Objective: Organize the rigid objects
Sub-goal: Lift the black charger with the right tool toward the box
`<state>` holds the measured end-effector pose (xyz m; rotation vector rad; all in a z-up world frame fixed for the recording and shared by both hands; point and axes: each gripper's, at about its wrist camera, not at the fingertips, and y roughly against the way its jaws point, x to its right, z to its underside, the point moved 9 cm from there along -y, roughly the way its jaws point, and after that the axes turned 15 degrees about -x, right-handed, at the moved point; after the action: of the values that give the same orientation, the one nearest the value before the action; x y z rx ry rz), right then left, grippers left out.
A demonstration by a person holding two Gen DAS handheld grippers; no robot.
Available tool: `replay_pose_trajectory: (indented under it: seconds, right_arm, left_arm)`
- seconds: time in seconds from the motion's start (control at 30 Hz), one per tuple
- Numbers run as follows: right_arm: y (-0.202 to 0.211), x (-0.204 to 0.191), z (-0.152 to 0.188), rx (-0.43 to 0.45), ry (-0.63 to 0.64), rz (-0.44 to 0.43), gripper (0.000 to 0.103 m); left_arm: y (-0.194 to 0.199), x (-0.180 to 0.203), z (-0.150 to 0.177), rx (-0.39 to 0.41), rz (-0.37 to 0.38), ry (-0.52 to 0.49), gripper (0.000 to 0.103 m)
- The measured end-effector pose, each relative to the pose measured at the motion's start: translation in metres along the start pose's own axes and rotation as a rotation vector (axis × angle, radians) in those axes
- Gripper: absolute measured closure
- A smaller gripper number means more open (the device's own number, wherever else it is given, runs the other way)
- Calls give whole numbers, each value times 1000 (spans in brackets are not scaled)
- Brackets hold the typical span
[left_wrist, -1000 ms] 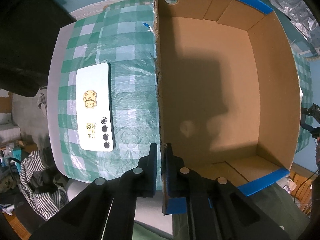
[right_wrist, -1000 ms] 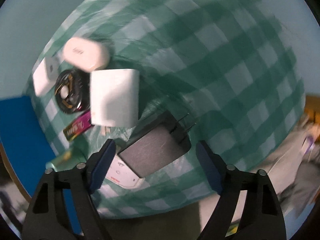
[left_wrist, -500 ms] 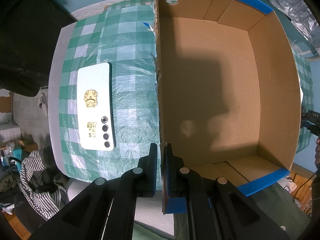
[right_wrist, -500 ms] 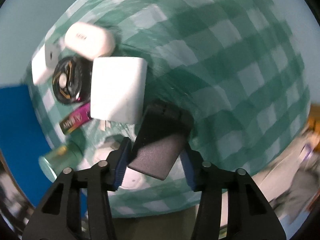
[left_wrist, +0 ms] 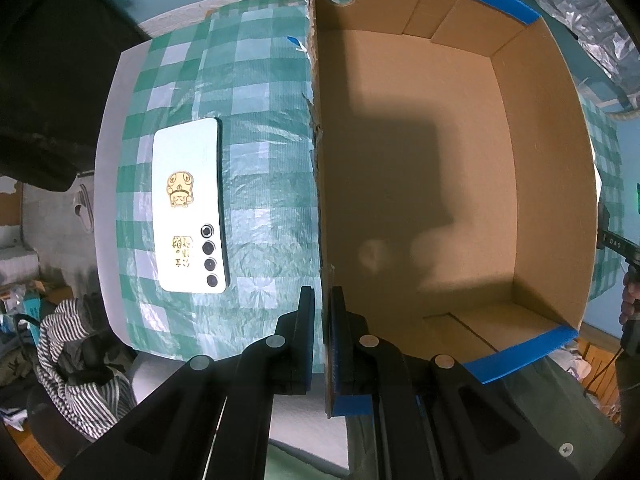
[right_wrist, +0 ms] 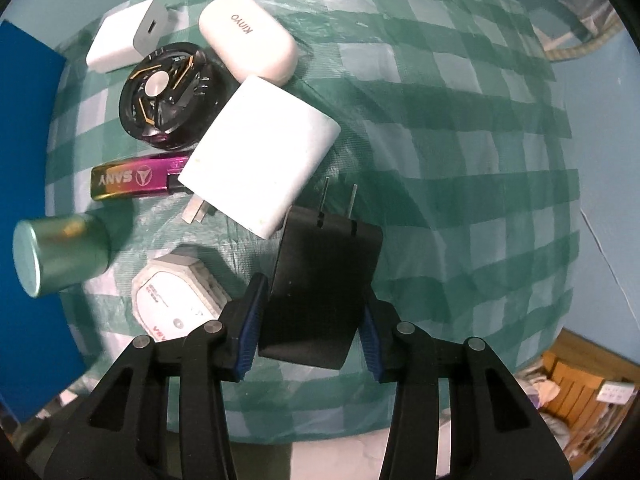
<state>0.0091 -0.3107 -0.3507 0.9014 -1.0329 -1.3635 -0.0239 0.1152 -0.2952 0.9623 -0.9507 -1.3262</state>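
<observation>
Black, smooth-sided plug adapter (right_wrist: 320, 288), clamped low between right gripper (right_wrist: 308, 320) fingers, may pivot and slip toward 12 o'clock, while left gripper (left_wrist: 322, 336) fingers pinch brown cardboard box (left_wrist: 440, 184) wall.

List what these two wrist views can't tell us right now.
- Right wrist view: lower part of the black charger is covered by the right gripper, so its base and any label can't be read.
- Right wrist view: the white octagonal device is partly behind a gripper finger; its print is too small to read.
- Left wrist view: the cardboard box near corner is hidden by the left gripper.
</observation>
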Motion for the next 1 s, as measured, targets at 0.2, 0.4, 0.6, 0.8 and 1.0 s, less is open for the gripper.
replay_pose_trajectory:
  seconds: [0.2,0.4,0.6,0.8,1.0]
  right_arm:
    - [-5,13,8,19,27,-22,63]
    - [-4,22,20,15,51,-44,65]
    - [-1,18,37,31,69,-57,66]
    - [1,23,34,31,74,-61,66]
    - [-19,20,27,41,44,-78,65]
  left_arm:
    - [-2,1,1,-8,-8,-1,96]
    - [0,3,2,-2,-8,-16,96]
    - [2,1,2,6,-12,-14,96]
    - [2,2,1,5,-17,-13,96]
    - [2,2,0,6,-20,-14,96]
